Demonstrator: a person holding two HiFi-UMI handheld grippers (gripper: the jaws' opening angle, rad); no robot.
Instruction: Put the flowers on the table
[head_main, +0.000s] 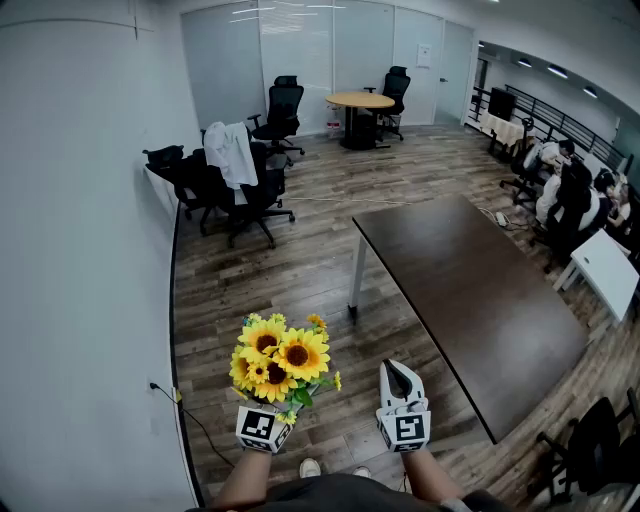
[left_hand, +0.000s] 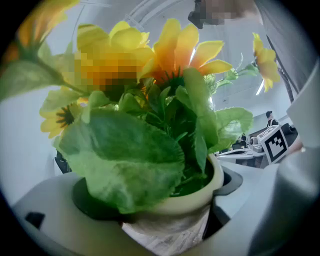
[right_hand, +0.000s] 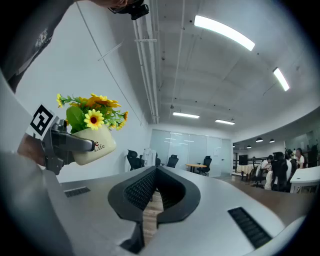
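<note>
- Head view, nearest: left gripper (head_main: 268, 408) fingers clamp the cream pot (left_hand: 200, 197) of the flowers (head_main: 277, 358), upright, carried above the floor (head_main: 300, 270).
- Just right: right gripper (head_main: 401, 383), fingers closed, empty.
- Farther: the dark table (head_main: 470, 290) lies ahead and right of the flowers, well apart.

Left tool (head_main: 273, 403) clamped on the flowerpot (right_hand: 96, 148) — right tool (head_main: 400, 378) beside it, jaws together.

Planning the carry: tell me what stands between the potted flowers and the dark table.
Nothing visible does. Only wooden floor separates the potted flowers, gripped in the left claw, from the dark table; the shut right claw hangs alongside.
</note>
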